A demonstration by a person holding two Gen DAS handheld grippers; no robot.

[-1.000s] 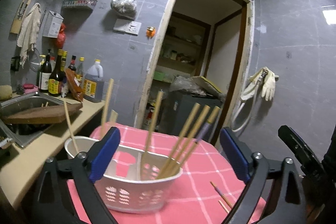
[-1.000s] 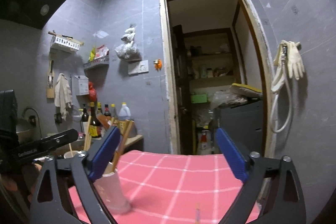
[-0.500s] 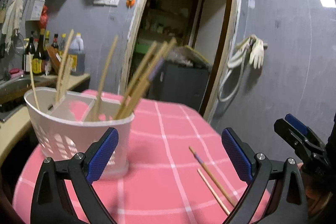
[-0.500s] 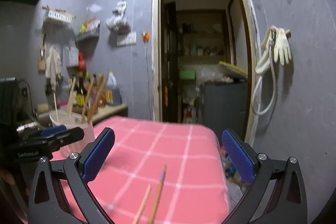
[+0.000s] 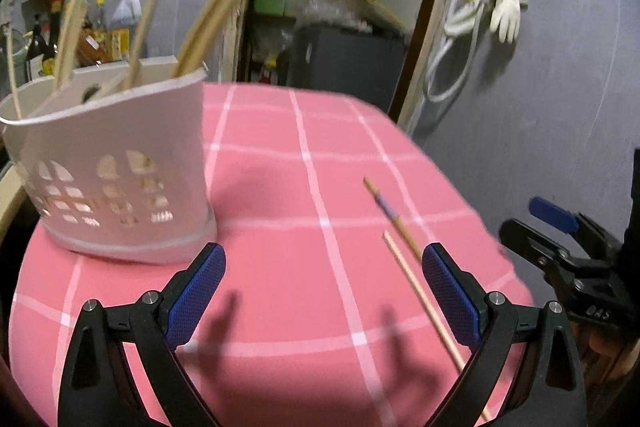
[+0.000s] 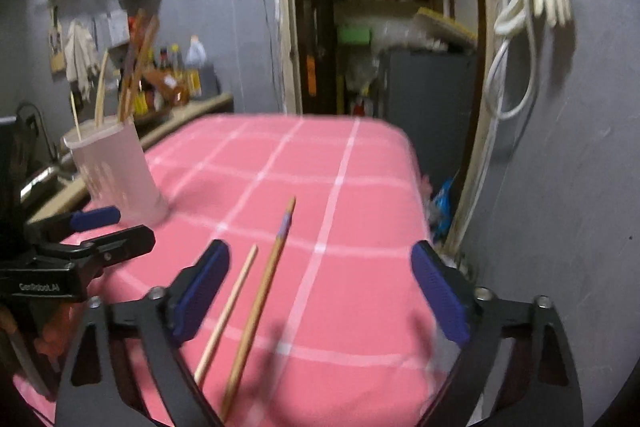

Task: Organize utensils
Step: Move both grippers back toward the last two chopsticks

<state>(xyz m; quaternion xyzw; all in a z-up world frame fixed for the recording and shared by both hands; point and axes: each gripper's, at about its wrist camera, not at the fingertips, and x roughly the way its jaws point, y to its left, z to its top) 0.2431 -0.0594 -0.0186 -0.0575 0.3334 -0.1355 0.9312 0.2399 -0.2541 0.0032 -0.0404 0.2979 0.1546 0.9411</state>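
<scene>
Because its pink checked cloth gives a flat bed, the surface (image 6: 360, 163) carries everything. At its left side stands the white perforated plastic caddy (image 5: 116, 179), chopsticks propped upright inside. Nearer, the left gripper (image 5: 320, 291) and right gripper (image 6: 320, 291) hover, fingers apart and empty. Between them, 2 loose wooden chopsticks (image 6: 256, 291) lie flat, awaiting pickup.

Both wrist views look low and close across the pink checked cloth-covered counter (image 5: 320, 187) toward the doorway (image 6: 384, 27), sharing two wooden chopsticks (image 6: 256, 291).
</scene>
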